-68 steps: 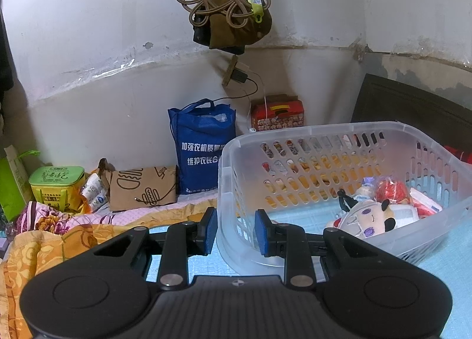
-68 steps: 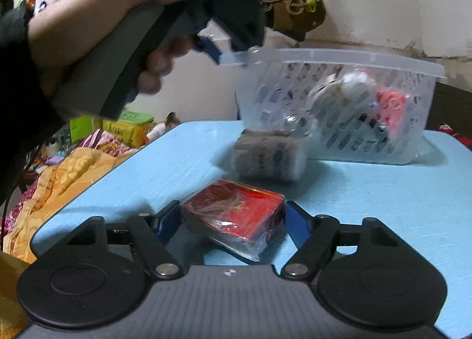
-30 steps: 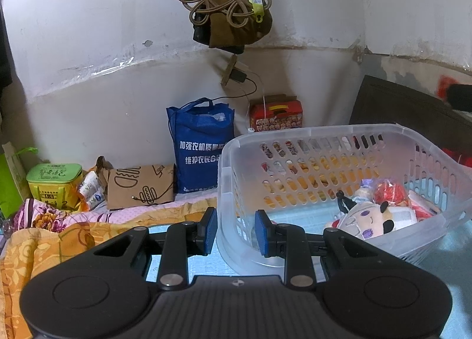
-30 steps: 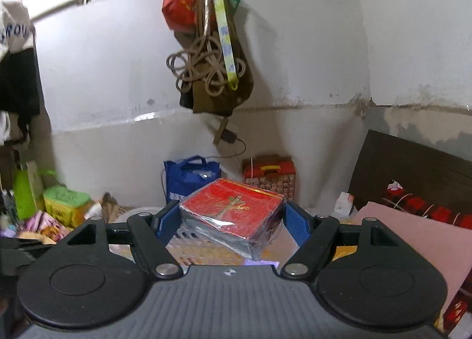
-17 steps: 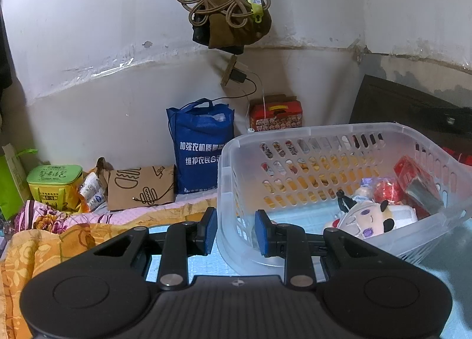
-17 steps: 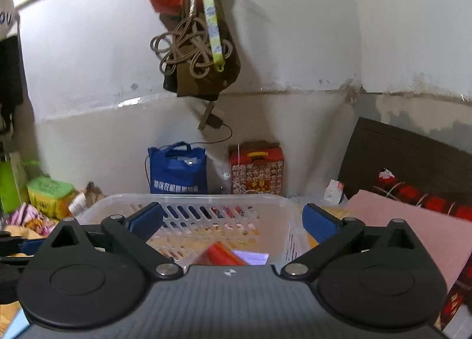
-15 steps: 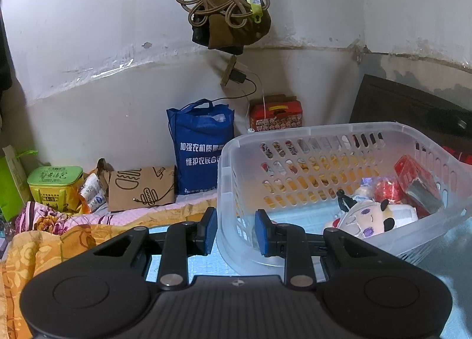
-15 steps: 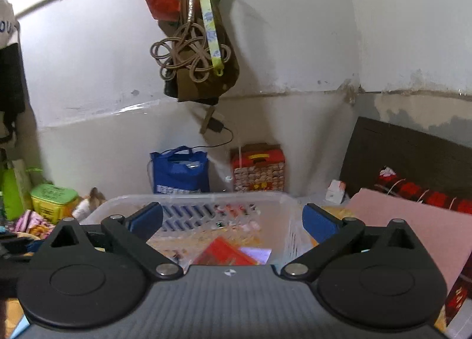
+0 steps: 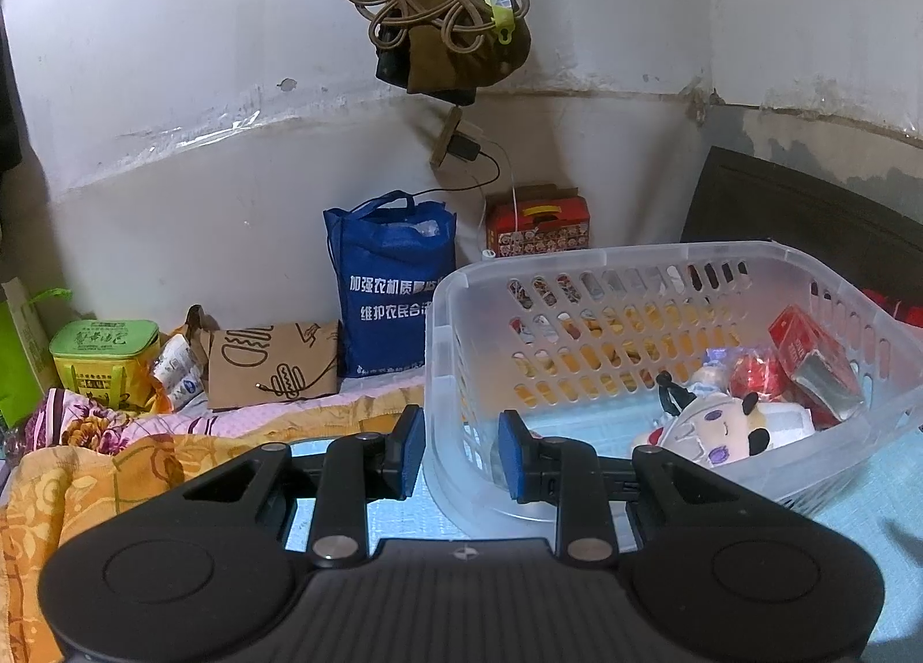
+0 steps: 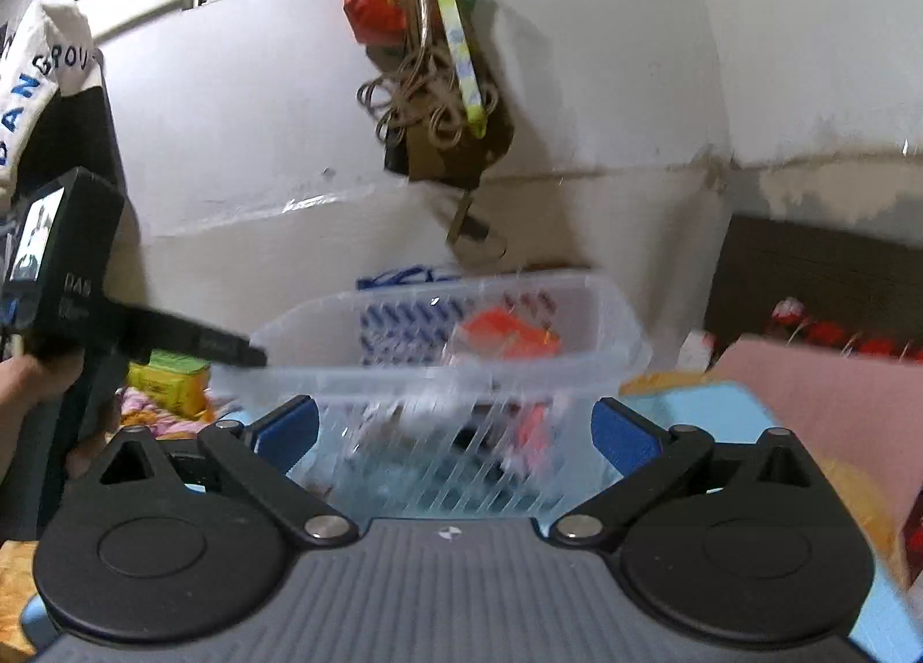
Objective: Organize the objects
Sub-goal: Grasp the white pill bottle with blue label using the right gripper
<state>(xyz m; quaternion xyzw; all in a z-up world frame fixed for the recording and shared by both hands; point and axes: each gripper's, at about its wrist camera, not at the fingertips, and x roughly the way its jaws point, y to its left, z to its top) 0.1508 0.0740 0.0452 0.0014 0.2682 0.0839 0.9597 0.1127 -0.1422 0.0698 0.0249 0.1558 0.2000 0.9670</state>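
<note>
A clear plastic basket [image 9: 629,265] stands on the light blue table [image 9: 865,513]. My left gripper [image 9: 461,452] is shut on the basket's near left wall, one finger inside and one outside. In the basket lie a red box [image 9: 810,354] leaning against the right wall, a white plush doll [image 9: 712,429] and a red packet [image 9: 755,374]. My right gripper [image 10: 456,435] is open and empty, in front of the basket [image 10: 461,374], which looks blurred. The red box [image 10: 507,337] shows inside it. The left gripper's body [image 10: 63,282] is at the left.
Behind the basket stand a blue bag [image 9: 392,288], a brown paper bag [image 9: 271,360], a green box [image 9: 104,345] and a red carton [image 9: 536,224]. An orange blanket [image 9: 69,484] lies left of the table. A pink sheet [image 10: 836,403] lies to the right.
My right gripper carried the red box up over the basket, opened and let it drop inside. It has since drawn back and lower. The left gripper has stayed on the basket wall.
</note>
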